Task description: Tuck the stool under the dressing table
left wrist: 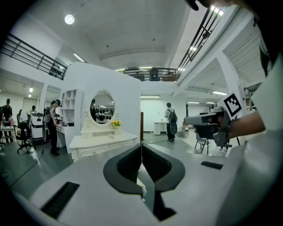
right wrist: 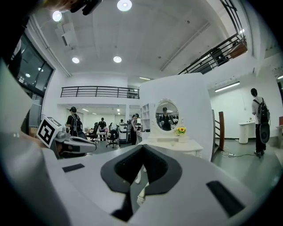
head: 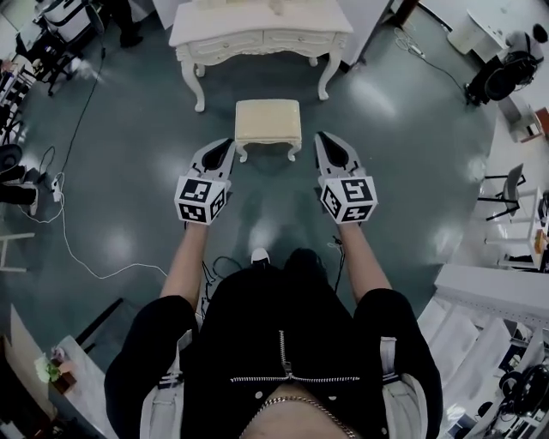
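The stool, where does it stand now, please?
Head view, centre: the stool stands before the dressing table, not under it, just beyond the left gripper and right gripper.

The stool (head: 268, 120) stands on the floor (head: 395, 111) just before the dressing table (head: 262, 34), not under it.

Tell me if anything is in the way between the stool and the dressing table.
Nothing visible. Only bare floor lies between the stool and the dressing table, and the space between the table's front legs looks open.
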